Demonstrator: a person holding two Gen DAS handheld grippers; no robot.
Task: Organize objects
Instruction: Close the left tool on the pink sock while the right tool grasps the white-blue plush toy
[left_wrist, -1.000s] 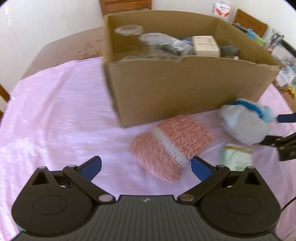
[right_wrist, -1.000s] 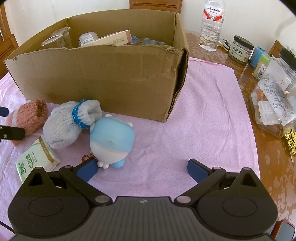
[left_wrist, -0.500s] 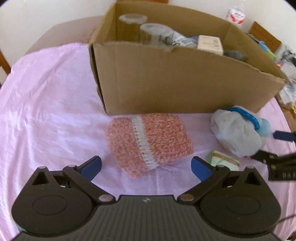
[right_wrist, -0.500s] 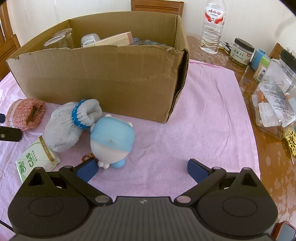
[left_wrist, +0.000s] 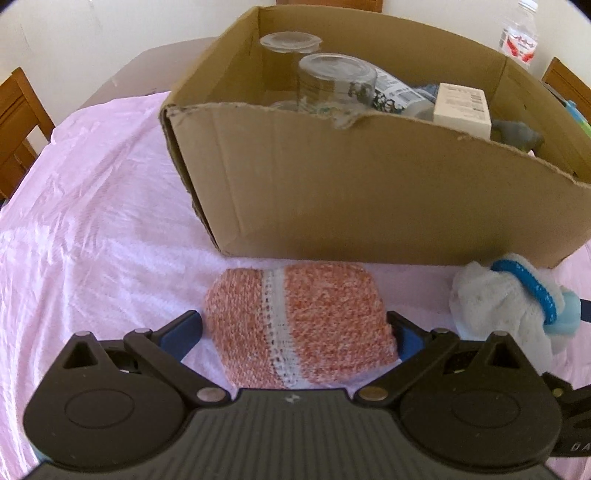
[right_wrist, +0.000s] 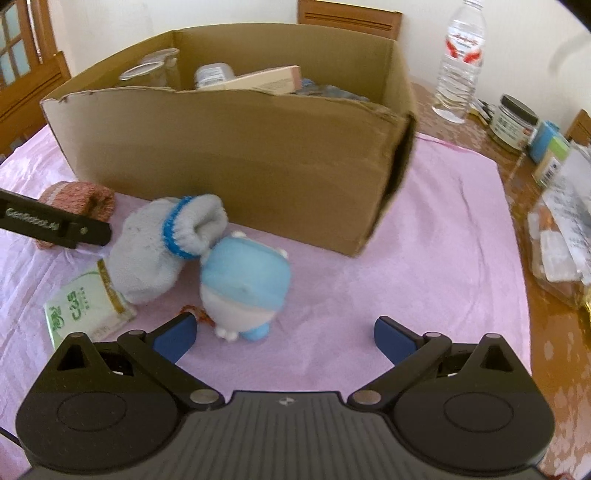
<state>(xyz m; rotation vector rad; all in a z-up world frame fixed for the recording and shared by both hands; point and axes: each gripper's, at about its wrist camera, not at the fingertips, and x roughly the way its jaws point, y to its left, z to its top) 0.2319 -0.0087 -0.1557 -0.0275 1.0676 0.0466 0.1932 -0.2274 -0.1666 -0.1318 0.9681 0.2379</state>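
A pink knitted roll (left_wrist: 299, 317) with a white stripe lies on the pink cloth in front of the cardboard box (left_wrist: 369, 192). My left gripper (left_wrist: 295, 332) is open, its blue fingers on either side of the roll. A grey sock roll with a blue band (right_wrist: 166, 247), a blue and white toy figure (right_wrist: 243, 288) and a green tissue pack (right_wrist: 85, 310) lie before the box. My right gripper (right_wrist: 284, 336) is open and empty, the toy just ahead of its left finger. The pink roll shows partly behind the left gripper's body in the right wrist view (right_wrist: 77, 195).
The box holds glass jars (left_wrist: 332, 81), a small white carton (left_wrist: 461, 107) and other items. A water bottle (right_wrist: 458, 62), a dark-lidded jar (right_wrist: 513, 122) and bagged clutter (right_wrist: 561, 236) stand on the bare table at right. Wooden chairs stand around.
My left gripper moved forward onto the pink roll, which now sits between its open fingers. My right gripper moved slightly closer to the toy.
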